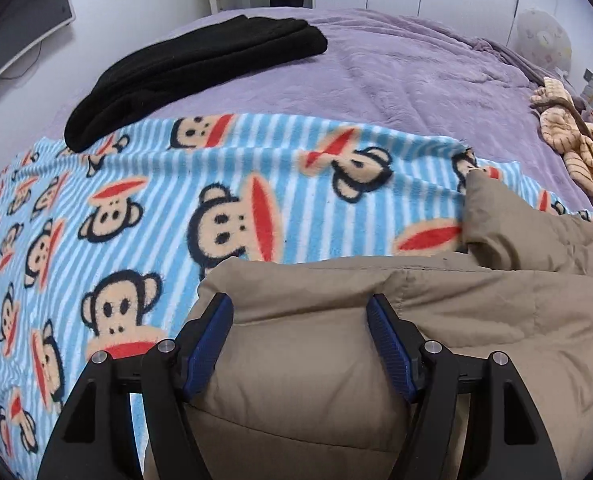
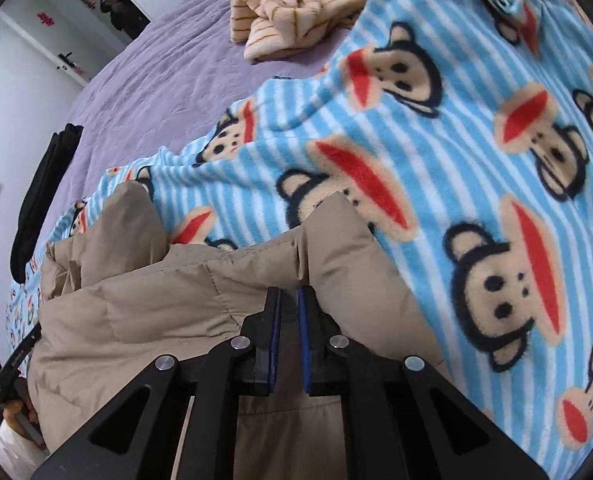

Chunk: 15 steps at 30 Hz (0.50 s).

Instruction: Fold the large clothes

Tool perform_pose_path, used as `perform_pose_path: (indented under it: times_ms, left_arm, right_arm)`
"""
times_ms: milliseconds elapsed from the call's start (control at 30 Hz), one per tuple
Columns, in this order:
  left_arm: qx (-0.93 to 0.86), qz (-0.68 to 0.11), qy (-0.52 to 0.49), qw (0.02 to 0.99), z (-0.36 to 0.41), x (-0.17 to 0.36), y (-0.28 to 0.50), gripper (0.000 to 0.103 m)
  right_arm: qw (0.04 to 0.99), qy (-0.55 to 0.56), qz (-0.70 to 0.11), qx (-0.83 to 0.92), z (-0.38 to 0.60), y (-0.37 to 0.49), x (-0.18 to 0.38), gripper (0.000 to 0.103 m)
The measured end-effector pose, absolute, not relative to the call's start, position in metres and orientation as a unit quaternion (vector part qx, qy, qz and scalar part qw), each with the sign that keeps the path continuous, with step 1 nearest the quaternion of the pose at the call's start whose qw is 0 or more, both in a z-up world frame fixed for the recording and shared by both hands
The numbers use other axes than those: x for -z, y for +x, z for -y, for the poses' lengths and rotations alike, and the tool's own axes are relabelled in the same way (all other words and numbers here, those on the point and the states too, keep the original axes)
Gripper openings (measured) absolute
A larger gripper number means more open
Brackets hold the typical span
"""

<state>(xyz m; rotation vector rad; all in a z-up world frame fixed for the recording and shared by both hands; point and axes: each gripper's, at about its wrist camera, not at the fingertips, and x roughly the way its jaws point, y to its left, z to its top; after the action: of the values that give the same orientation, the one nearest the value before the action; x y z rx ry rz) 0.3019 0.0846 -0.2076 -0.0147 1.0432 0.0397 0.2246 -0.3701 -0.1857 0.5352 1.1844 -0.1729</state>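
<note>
A tan padded jacket [image 1: 436, 320] lies bunched on a blue striped monkey-print blanket [image 1: 136, 208] on the bed. My left gripper [image 1: 298, 306] is open, and its blue-padded fingers [image 1: 388, 340] straddle a puffy edge of the jacket. In the right wrist view the jacket [image 2: 144, 312] fills the lower left, with one sleeve end [image 2: 132, 216] sticking up. My right gripper [image 2: 289, 294] is shut on a raised fold of the jacket, with only a thin strip of cloth between its pads. The blanket [image 2: 456, 160] spreads to the right of it.
A folded black garment [image 1: 192, 68] lies at the far left of the purple bedspread [image 1: 396, 72]. A crumpled cream striped garment [image 1: 576, 148] sits at the right edge. A white wall, a door and wardrobes stand beyond the bed. A hand [image 2: 18, 420] shows at the lower left.
</note>
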Motion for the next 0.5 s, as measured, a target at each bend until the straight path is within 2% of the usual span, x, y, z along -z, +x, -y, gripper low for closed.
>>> perform_pose_path:
  times_ms: [233,500]
  left_arm:
    - [-0.034,-0.505,-0.006,0.863,-0.078,0.228,0.317,0.078]
    - [-0.052,-0.509,0.011,0.859,-0.076,0.208,0.304,0.078]
  right_arm:
    - [0.788,0.261,-0.551,0.086,0.37,0.24,0.206,0.007]
    - [0.79,0.255,-0.549,0.099,0.355,0.231,0.177,0.014]
